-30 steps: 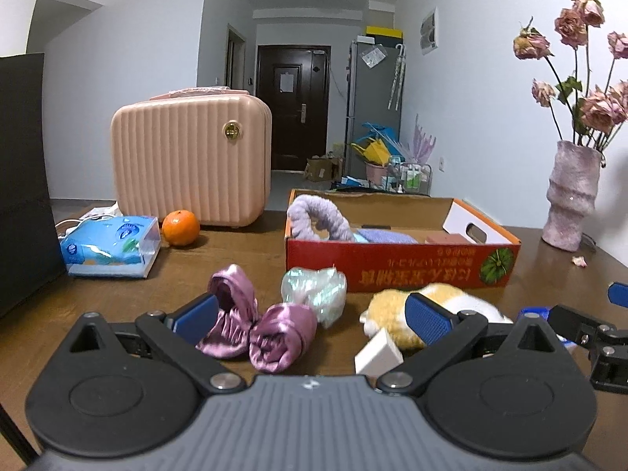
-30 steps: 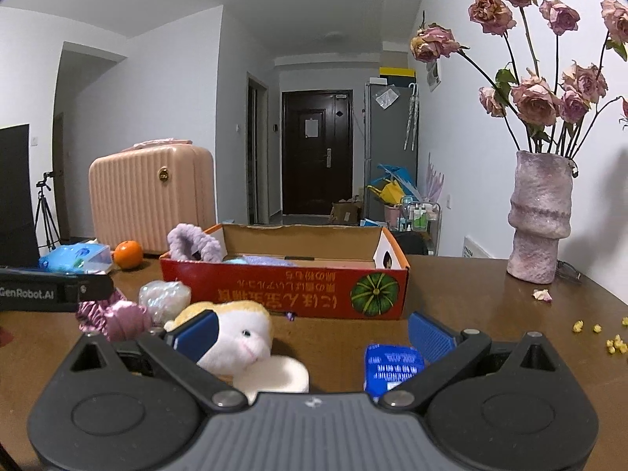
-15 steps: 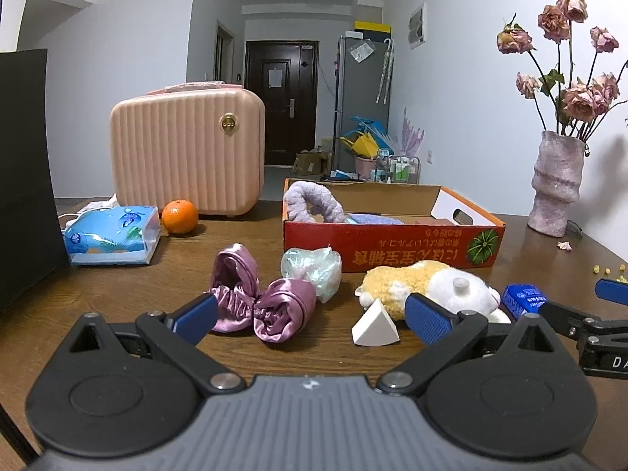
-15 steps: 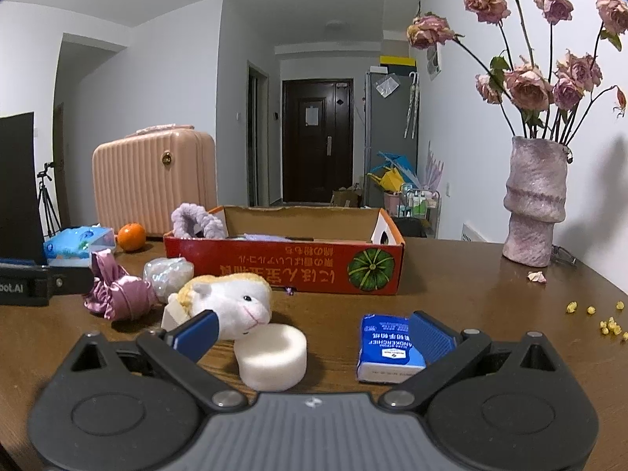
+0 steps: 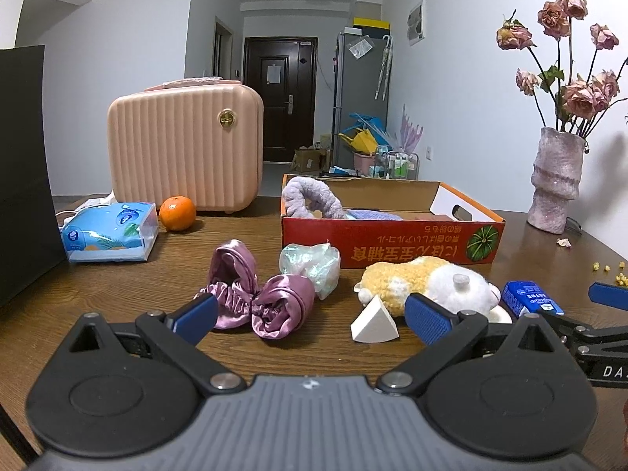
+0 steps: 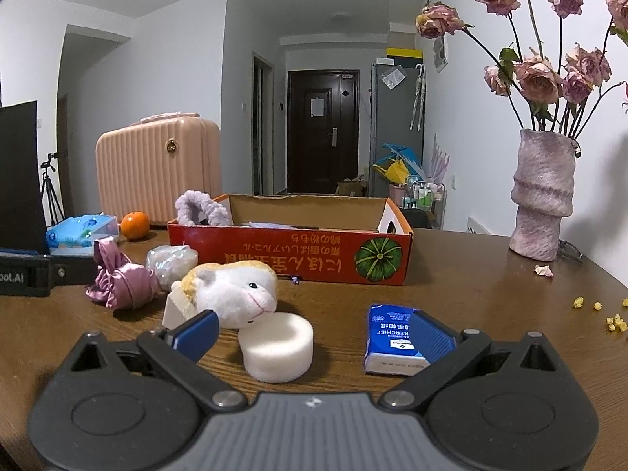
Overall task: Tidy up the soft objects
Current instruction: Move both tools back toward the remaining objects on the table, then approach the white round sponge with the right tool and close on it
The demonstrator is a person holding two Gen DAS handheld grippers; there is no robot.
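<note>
On the wooden table lie a purple satin scrunchie bundle (image 5: 255,294), a pearly plastic cap (image 5: 310,263), a white wedge sponge (image 5: 373,324), a yellow-white plush hamster (image 6: 235,284), a round white sponge (image 6: 278,347) and a blue tissue pack (image 6: 392,337). A red cardboard box (image 5: 388,241) behind them holds a lilac fuzzy headband (image 5: 310,198) and a pale cloth. My left gripper (image 5: 310,316) is open, short of the scrunchie and wedge. My right gripper (image 6: 314,333) is open, with the round sponge between its fingers but untouched.
A pink ribbed case (image 5: 184,145), an orange (image 5: 177,213) and a blue tissue box (image 5: 110,231) stand at the back left beside a black panel (image 5: 23,172). A vase of dried roses (image 6: 543,196) stands at the right, with crumbs (image 6: 596,312) near it.
Both grippers have drawn back from the objects and risen slightly, so the soft items look farther away. Nothing on the table has moved; both grippers stay open.
</note>
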